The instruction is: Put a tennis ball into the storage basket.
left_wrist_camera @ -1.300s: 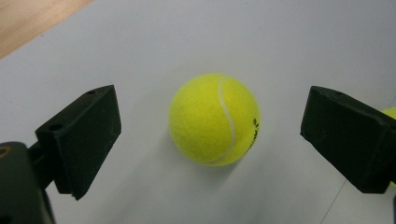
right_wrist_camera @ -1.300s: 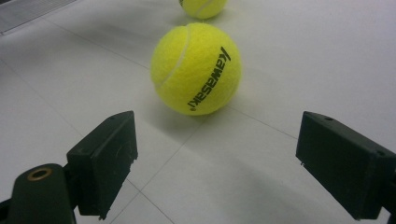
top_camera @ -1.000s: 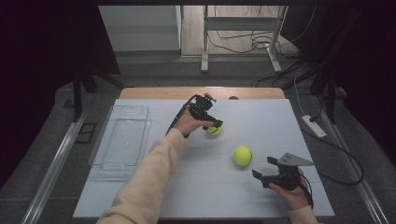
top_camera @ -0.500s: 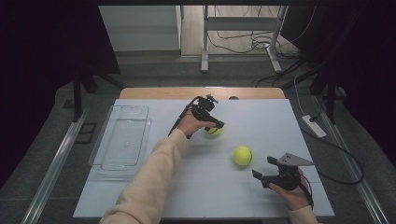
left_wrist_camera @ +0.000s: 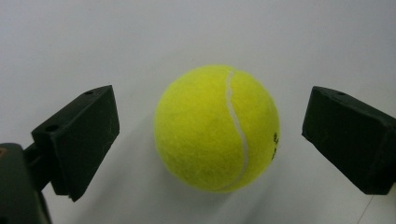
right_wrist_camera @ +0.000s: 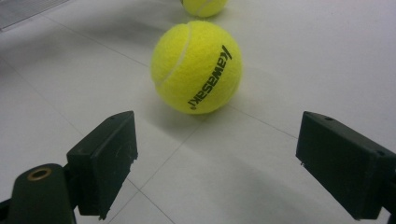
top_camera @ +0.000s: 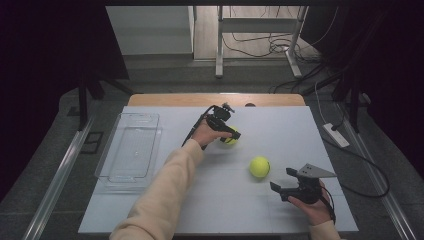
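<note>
Left gripper [left_wrist_camera: 210, 135] over far ball [left_wrist_camera: 217, 128], jaws wide, not touching; high view hides most of ball. Right gripper [right_wrist_camera: 219, 163] gaping, near ball [right_wrist_camera: 196, 66] just ahead, beside tray [top_camera: 129, 150].

On the white table [top_camera: 215, 205], the clear plastic tray [top_camera: 129, 150] sits at 9 o'clock, one yellow tennis ball [top_camera: 230, 138] near centre, the other yellow tennis ball [top_camera: 259, 166] at its 4 o'clock.

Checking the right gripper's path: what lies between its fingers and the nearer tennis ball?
Nothing: in the right gripper view, bare white table runs from the right gripper to the nearer tennis ball.
</note>
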Tool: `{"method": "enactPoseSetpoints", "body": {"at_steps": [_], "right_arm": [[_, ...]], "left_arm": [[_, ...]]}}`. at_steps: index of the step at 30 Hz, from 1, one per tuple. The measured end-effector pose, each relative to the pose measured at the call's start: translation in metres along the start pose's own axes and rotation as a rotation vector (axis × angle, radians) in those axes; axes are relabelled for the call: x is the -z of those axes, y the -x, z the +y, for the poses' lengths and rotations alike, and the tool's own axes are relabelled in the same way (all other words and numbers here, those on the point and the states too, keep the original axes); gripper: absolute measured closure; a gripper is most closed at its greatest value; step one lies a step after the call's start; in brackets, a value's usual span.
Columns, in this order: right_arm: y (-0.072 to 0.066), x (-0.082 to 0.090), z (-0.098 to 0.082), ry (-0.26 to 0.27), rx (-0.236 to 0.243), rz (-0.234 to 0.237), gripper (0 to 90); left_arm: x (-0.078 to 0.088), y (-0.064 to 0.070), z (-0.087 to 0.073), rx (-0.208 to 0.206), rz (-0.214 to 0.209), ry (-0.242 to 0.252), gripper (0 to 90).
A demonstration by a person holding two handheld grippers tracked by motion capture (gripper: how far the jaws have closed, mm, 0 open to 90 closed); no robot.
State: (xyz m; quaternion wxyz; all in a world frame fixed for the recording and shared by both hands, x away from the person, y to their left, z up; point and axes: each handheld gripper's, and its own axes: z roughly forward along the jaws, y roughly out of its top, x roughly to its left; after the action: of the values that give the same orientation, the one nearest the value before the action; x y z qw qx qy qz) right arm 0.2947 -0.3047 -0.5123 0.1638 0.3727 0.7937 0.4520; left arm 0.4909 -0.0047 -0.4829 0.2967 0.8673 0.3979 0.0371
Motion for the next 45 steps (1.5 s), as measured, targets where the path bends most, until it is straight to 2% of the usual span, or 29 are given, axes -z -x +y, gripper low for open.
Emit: {"method": "enactPoseSetpoints", "body": {"at_steps": [7,11,16,23,45], "right_arm": [[0.000,0.000,0.000,0.000,-0.001,-0.001,12.2],[0.000,0.000,0.000,0.000,-0.001,-0.001,12.2],[0.000,0.000,0.000,0.000,-0.001,-0.002,12.2],[0.000,0.001,0.000,0.002,-0.002,-0.002,12.2],[0.000,0.001,0.000,0.003,-0.002,-0.002,12.2]], "left_arm": [[-0.006,0.001,-0.001,-0.003,-0.004,-0.013,7.4],[-0.007,0.002,-0.001,-0.007,0.019,-0.008,16.9],[-0.004,0.003,0.000,-0.006,0.027,0.007,27.8],[-0.002,0.004,0.000,-0.025,0.047,0.012,29.2],[0.024,0.003,-0.003,-0.040,0.021,0.072,29.5]]}}
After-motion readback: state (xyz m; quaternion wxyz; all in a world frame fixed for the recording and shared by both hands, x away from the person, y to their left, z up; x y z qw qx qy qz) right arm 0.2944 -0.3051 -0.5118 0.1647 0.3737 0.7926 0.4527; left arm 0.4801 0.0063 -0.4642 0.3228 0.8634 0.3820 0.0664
